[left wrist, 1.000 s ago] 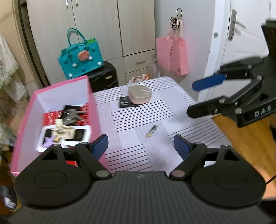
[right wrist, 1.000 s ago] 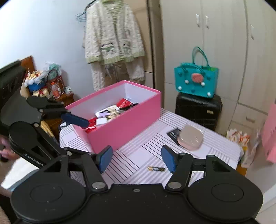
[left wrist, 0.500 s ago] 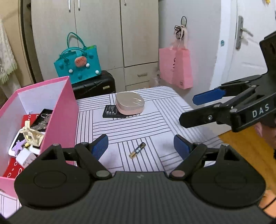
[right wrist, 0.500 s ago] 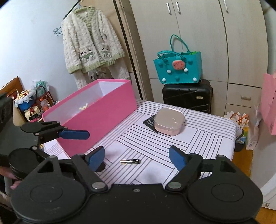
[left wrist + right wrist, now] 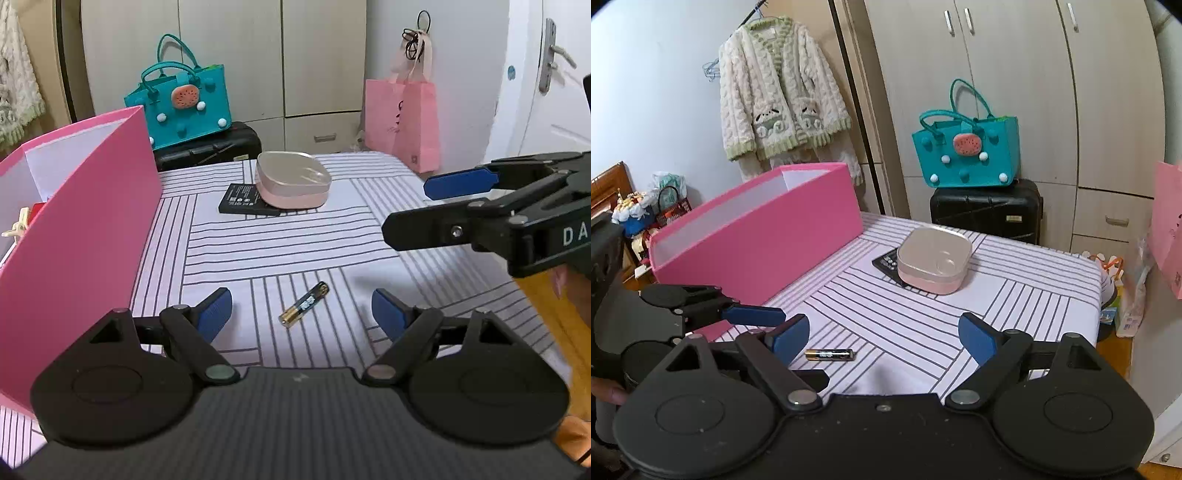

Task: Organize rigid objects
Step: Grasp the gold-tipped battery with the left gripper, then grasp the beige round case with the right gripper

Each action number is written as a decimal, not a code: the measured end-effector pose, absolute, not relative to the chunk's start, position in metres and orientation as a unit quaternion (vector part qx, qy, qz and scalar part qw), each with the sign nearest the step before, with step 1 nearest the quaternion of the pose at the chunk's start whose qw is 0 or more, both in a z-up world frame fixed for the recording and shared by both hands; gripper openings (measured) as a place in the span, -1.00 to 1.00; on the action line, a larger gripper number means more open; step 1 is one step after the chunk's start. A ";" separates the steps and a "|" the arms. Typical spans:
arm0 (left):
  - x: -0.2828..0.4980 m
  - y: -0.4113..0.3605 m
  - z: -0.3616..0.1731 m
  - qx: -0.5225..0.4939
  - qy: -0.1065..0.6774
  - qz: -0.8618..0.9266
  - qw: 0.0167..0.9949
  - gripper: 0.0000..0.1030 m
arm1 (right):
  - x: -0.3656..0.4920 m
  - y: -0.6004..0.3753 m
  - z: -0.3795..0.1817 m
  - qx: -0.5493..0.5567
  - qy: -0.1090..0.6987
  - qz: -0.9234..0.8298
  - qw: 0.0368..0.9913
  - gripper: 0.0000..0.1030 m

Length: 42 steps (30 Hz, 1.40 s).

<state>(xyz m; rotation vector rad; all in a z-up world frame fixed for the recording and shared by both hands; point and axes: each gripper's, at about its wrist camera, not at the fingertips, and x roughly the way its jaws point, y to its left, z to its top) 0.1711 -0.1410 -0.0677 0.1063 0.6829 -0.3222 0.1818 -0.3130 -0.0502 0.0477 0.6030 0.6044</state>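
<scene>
Pink box (image 5: 74, 236) beside battery (image 5: 303, 304); case (image 5: 291, 184) probably overlaps black pack (image 5: 240, 199).

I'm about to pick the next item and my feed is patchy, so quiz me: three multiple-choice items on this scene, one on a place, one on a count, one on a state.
1. Where does the black flat battery lie?
A. partly under the pink lidded case
B. inside the pink box
C. on the floor

2. How many loose items lie on the striped tablecloth outside the box?
A. one
B. three
C. five

3. How do the left gripper jaws stand?
A. shut on the AA battery
B. open, nothing gripped
C. shut, empty

Answers:
1 A, the case overlaps its edge.
2 B, AA battery, flat battery, case.
3 B, the pads stand apart above the battery.
</scene>
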 end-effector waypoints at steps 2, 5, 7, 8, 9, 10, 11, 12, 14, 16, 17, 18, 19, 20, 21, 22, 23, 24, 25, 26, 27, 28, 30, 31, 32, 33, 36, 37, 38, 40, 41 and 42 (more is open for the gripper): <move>0.173 -0.141 -0.071 0.056 0.335 -0.158 0.927 0.60 | 0.186 -0.312 -0.054 0.025 0.296 0.296 0.908 0.76; 0.179 -0.139 -0.077 0.052 0.345 -0.161 0.923 0.53 | 0.192 -0.310 -0.058 0.022 0.300 0.297 0.906 0.76; 0.183 -0.138 -0.080 0.047 0.351 -0.162 0.921 0.33 | 0.194 -0.308 -0.061 0.018 0.302 0.296 0.906 0.77; 0.185 -0.137 -0.082 0.044 0.356 -0.161 0.919 0.27 | 0.195 -0.307 -0.062 0.016 0.303 0.296 0.906 0.77; 0.185 -0.137 -0.082 0.048 0.349 -0.158 0.923 0.13 | 0.196 -0.307 -0.062 0.015 0.304 0.297 0.905 0.77; 0.186 -0.138 -0.083 0.056 0.346 -0.154 0.924 0.01 | 0.197 -0.306 -0.063 0.015 0.306 0.297 0.904 0.77; 0.186 -0.138 -0.083 0.062 0.342 -0.152 0.925 -0.05 | 0.198 -0.306 -0.064 0.015 0.307 0.297 0.904 0.77; 0.187 -0.137 -0.083 0.062 0.340 -0.154 0.926 -0.22 | 0.199 -0.305 -0.065 0.015 0.309 0.296 0.904 0.77; 0.190 -0.136 -0.082 0.061 0.341 -0.156 0.925 -0.47 | 0.203 -0.304 -0.067 0.014 0.312 0.295 0.903 0.78; 0.192 -0.135 -0.081 0.061 0.343 -0.159 0.924 -0.62 | 0.207 -0.303 -0.069 0.012 0.316 0.292 0.903 0.78; 0.194 -0.134 -0.081 0.056 0.345 -0.160 0.923 -0.64 | 0.210 -0.302 -0.069 0.011 0.318 0.291 0.902 0.78; 0.196 -0.133 -0.081 0.052 0.346 -0.160 0.923 -0.68 | 0.213 -0.302 -0.070 0.011 0.320 0.289 0.902 0.78; 0.197 -0.133 -0.081 0.048 0.346 -0.158 0.923 -0.73 | 0.216 -0.301 -0.071 0.011 0.321 0.288 0.902 0.78; 0.199 -0.132 -0.081 0.045 0.346 -0.155 0.924 -0.77 | 0.217 -0.301 -0.072 0.011 0.322 0.287 0.902 0.78; 0.200 -0.132 -0.081 0.043 0.345 -0.151 0.925 -0.81 | 0.220 -0.300 -0.072 0.010 0.323 0.285 0.902 0.78; 0.202 -0.132 -0.082 0.043 0.343 -0.148 0.927 -0.82 | 0.223 -0.299 -0.073 0.007 0.323 0.282 0.903 0.78; 0.203 -0.133 -0.082 0.042 0.342 -0.145 0.928 -0.82 | 0.226 -0.298 -0.073 0.002 0.321 0.278 0.905 0.78; 0.204 -0.133 -0.083 0.041 0.339 -0.143 0.929 -0.82 | 0.228 -0.296 -0.073 -0.002 0.318 0.274 0.907 0.78; 0.205 -0.134 -0.084 0.040 0.337 -0.141 0.930 -0.82 | 0.232 -0.295 -0.074 -0.005 0.315 0.271 0.910 0.78; 0.206 -0.135 -0.084 0.041 0.335 -0.139 0.931 -0.80 | 0.236 -0.294 -0.074 -0.006 0.314 0.268 0.911 0.79; 0.207 -0.136 -0.084 0.043 0.333 -0.137 0.932 -0.79 | 0.240 -0.293 -0.075 -0.006 0.314 0.265 0.912 0.79; 0.208 -0.137 -0.084 0.045 0.334 -0.135 0.932 -0.79 | 0.244 -0.291 -0.076 -0.006 0.316 0.261 0.912 0.79; 0.209 -0.138 -0.083 0.045 0.337 -0.135 0.931 -0.82 | 0.253 -0.287 -0.078 -0.008 0.321 0.255 0.912 0.79; 0.210 -0.138 -0.082 0.044 0.339 -0.136 0.930 -0.84 | 0.257 -0.285 -0.079 -0.010 0.323 0.253 0.912 0.79; 0.211 -0.137 -0.082 0.044 0.341 -0.138 0.929 -0.84 | 0.260 -0.283 -0.079 -0.011 0.326 0.252 0.911 0.79; 0.211 -0.136 -0.081 0.043 0.342 -0.140 0.928 -0.84 | 0.263 -0.282 -0.080 -0.011 0.328 0.250 0.911 0.79; 0.214 -0.133 -0.081 0.031 0.346 -0.143 0.927 -0.84 | 0.272 -0.279 -0.083 -0.009 0.334 0.249 0.909 0.79; 0.214 -0.133 -0.081 0.031 0.345 -0.144 0.927 -0.84 | 0.274 -0.278 -0.084 -0.009 0.336 0.249 0.908 0.80; 0.214 -0.132 -0.081 0.031 0.345 -0.145 0.927 -0.84 | 0.277 -0.277 -0.085 -0.009 0.339 0.250 0.907 0.80; 0.215 -0.131 -0.082 0.029 0.345 -0.146 0.927 -0.84 | 0.282 -0.274 -0.087 -0.010 0.340 0.249 0.907 0.80; 0.216 -0.131 -0.082 0.029 0.345 -0.147 0.927 -0.84 | 0.285 -0.273 -0.089 -0.010 0.341 0.246 0.907 0.80; 0.216 -0.131 -0.082 0.027 0.345 -0.147 0.926 -0.84 | 0.288 -0.271 -0.090 -0.009 0.342 0.244 0.907 0.80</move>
